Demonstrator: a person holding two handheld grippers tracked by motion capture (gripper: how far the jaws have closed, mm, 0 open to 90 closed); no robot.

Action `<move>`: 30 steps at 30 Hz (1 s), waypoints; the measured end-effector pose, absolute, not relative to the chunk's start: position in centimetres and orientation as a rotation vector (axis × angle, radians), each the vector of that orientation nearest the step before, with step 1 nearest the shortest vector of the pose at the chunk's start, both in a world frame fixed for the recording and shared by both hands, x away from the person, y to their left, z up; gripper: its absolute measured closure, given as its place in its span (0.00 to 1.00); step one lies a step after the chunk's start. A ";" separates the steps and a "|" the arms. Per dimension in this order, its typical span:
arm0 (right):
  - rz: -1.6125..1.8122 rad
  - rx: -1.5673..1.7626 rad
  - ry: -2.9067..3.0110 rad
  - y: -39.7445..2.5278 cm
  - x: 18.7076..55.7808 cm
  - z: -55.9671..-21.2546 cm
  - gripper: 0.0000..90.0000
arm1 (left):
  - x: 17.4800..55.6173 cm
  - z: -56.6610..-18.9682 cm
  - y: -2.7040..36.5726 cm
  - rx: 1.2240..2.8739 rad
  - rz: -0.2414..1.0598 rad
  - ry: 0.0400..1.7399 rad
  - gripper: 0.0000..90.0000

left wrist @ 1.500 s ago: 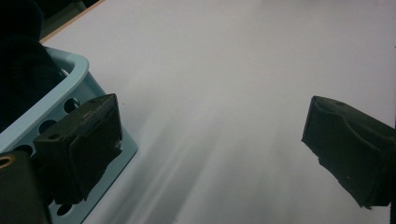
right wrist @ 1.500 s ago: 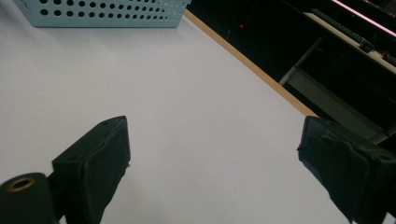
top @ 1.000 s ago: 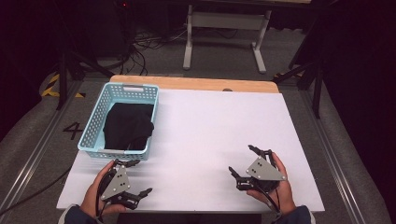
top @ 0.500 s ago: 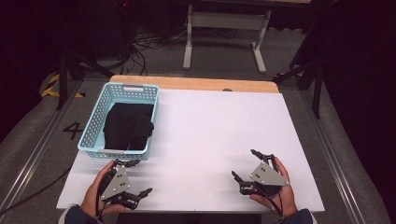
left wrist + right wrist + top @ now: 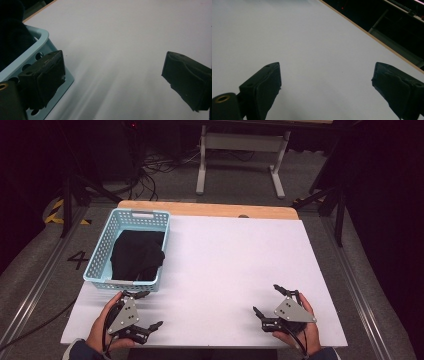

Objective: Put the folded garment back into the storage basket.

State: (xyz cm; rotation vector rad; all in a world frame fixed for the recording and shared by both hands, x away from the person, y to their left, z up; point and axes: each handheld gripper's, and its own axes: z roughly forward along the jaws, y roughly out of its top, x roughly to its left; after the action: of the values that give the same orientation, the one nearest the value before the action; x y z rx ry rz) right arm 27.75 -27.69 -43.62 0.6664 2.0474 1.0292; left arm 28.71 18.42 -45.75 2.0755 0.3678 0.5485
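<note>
Meanwhile, right tongs [image 5: 269, 300] nearer table [image 5: 225, 260] edge.

One blue basket [image 5: 103, 251], one black cloth [image 5: 136, 255] and two hand-held grippers, left [image 5: 148, 310] and right [image 5: 268, 300].

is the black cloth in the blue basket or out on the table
In the basket. The black cloth lies bunched inside the light blue basket, within its walls; both grippers, the left gripper and right gripper, are open and empty.

Cloth [image 5: 136, 256] in basket [image 5: 100, 255] at table's [image 5: 235, 255] left.
</note>
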 end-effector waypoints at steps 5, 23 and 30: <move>1.027 0.696 2.045 -28.5 27.6 -44.1 0.10 | 28.8 -45.8 18.4 2.074 0.548 0.367 0.06; 1.000 0.761 2.046 -31.2 26.8 -45.5 0.09 | 29.1 -45.7 18.6 2.062 0.555 0.380 0.06; 1.040 0.791 2.045 -32.1 26.4 -45.7 0.08 | 29.1 -45.7 18.4 2.065 0.556 0.381 0.06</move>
State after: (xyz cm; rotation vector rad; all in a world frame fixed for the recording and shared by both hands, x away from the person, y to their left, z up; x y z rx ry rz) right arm 26.39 -32.06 -45.74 0.7915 2.0449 1.0395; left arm 29.13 18.44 -45.73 2.0649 0.3812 0.5560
